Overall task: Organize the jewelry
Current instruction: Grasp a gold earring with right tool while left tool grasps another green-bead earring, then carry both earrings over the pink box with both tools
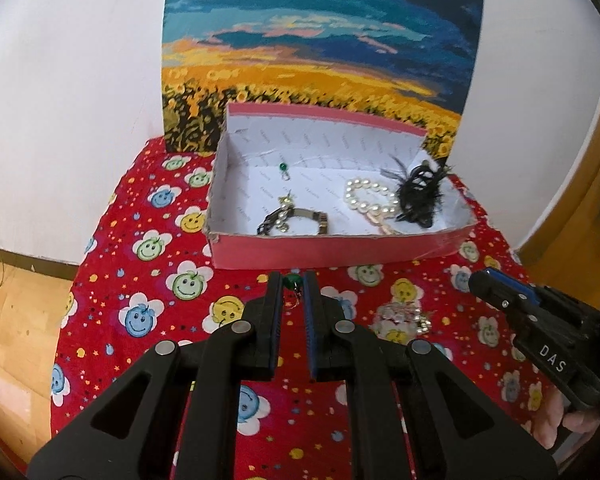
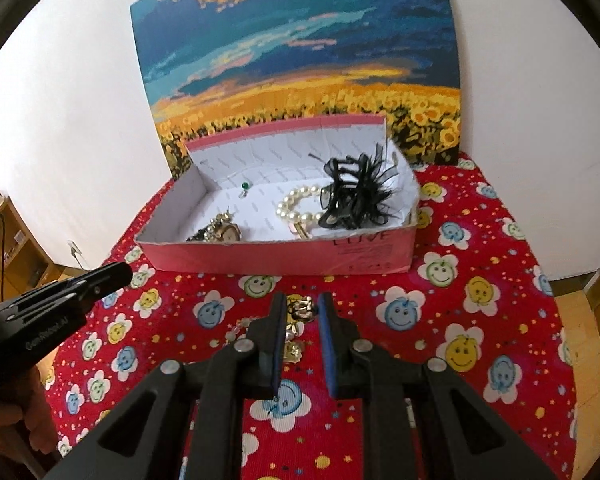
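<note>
A pink box [image 1: 332, 246] [image 2: 260, 254] stands open at the back of the table. Inside lie a green bead earring [image 1: 284, 170], a watch [image 1: 296, 220], a pearl bracelet [image 1: 366, 198] [image 2: 300, 204] and a black feather clip [image 1: 420, 194] [image 2: 356, 194]. My left gripper [image 1: 293, 280] is shut on a matching green earring [image 1: 293, 282], just in front of the box. My right gripper [image 2: 302, 306] is part open around a gold and silver jewelry piece [image 2: 300, 310] on the cloth; whether it grips it is unclear. That piece shows in the left wrist view [image 1: 404, 316].
The table wears a red cloth with smiley flowers [image 1: 148, 280] [image 2: 480, 300]. A sunflower painting [image 1: 320, 48] leans on the white wall behind the box. Wooden floor shows beyond the table's left and right edges.
</note>
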Demonstrator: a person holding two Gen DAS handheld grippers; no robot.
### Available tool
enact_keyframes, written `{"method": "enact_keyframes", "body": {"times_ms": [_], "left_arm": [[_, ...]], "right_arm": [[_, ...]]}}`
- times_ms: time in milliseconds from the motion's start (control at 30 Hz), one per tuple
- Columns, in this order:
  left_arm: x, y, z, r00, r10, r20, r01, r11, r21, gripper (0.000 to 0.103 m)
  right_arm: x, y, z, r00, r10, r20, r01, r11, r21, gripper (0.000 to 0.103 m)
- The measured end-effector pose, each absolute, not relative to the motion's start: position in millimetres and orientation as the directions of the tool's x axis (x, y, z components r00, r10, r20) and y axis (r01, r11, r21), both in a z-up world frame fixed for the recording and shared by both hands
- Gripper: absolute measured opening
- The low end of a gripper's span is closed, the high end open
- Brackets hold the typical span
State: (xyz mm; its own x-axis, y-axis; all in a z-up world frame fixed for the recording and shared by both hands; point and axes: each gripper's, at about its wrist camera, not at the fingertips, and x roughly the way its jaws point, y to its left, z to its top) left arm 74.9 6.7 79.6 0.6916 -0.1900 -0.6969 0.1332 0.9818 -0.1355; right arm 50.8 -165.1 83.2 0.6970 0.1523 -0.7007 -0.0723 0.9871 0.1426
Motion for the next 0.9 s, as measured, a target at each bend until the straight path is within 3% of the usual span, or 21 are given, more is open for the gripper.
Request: {"method": "enact_keyframes", "body": {"times_ms": [433, 900], "left_arm": [[77, -1, 110, 0.717, -0.230, -0.658, 0.179, 0.973, -0.145, 0.008], [143, 0, 108, 0.706, -0.220, -0.674, 0.161, 0.976, -0.149, 0.008]], "right_arm": [[41, -167, 114, 0.751, 0.157, -0.641, -0.091, 0.987, 0.135, 0.018], [79, -174, 118, 0.766, 0.129, -0.630, -0.077, 0.991, 0.109, 0.018]]}}
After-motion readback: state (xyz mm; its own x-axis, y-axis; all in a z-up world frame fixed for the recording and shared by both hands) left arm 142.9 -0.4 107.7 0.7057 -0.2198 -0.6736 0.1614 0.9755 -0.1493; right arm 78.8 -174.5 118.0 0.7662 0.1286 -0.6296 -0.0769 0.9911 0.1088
